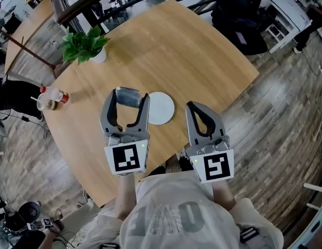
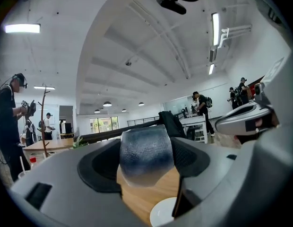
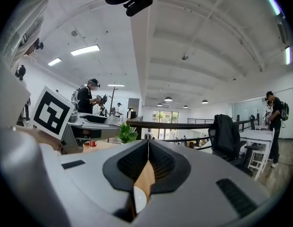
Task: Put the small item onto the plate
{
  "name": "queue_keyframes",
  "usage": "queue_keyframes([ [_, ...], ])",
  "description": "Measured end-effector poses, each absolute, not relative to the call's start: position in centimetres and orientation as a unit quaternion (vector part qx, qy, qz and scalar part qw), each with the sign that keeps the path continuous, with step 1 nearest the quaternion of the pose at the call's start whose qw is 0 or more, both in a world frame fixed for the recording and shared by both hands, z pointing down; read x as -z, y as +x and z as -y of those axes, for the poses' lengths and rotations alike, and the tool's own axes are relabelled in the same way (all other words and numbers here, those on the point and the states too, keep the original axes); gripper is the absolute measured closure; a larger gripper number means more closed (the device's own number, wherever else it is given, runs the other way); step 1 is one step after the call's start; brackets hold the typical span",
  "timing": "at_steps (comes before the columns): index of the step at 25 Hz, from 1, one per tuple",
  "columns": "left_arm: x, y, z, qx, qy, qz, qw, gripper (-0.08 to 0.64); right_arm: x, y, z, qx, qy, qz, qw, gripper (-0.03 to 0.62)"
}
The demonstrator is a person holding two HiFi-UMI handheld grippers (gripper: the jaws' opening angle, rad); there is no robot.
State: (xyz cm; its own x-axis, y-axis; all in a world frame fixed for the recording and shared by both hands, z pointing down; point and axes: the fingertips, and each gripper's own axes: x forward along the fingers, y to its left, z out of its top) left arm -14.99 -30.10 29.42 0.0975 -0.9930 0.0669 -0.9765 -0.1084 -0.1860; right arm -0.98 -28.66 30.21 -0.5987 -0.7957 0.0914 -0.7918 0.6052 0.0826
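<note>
I have the left tongs [image 1: 129, 99] clamped on the small item [image 1: 128, 96], a dark blue-grey lump with a pebbled skin. In the left gripper view it fills the gap between the two pads [image 2: 145, 151], and both of them press against its sides. From the head view the item sits just left of the plate [image 1: 163, 109], and the inner arm of these tongs crosses the plate's left rim. The item is not on the plate. The white rim [image 2: 161, 215] shows below the item and a little to its right, with bare table [image 2: 142, 197] in between.

My right tongs [image 1: 193, 107] are squeezed fully together with nothing between them. In their own view the pads meet along one thin line [image 3: 147, 145], and a sliver of the plate [image 3: 139, 200] shows below that. They sit just right of the plate, near its edge.

The plate lies flat on the round wooden table [image 1: 171, 51]. A potted plant [image 1: 84, 44] stands well beyond the plate to its left. A small bottle [image 1: 53, 96] lies on its side further left of the plate, near the table's edge.
</note>
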Motion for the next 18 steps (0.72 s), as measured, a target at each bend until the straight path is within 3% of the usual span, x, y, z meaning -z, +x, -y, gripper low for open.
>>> queue_keyframes([
  [18,-50.4,-11.2,36.3,0.28,-0.747,-0.578,-0.174,0.241,-36.2,4.8,31.2,-0.043,0.501,0.855,0.124,0.574],
])
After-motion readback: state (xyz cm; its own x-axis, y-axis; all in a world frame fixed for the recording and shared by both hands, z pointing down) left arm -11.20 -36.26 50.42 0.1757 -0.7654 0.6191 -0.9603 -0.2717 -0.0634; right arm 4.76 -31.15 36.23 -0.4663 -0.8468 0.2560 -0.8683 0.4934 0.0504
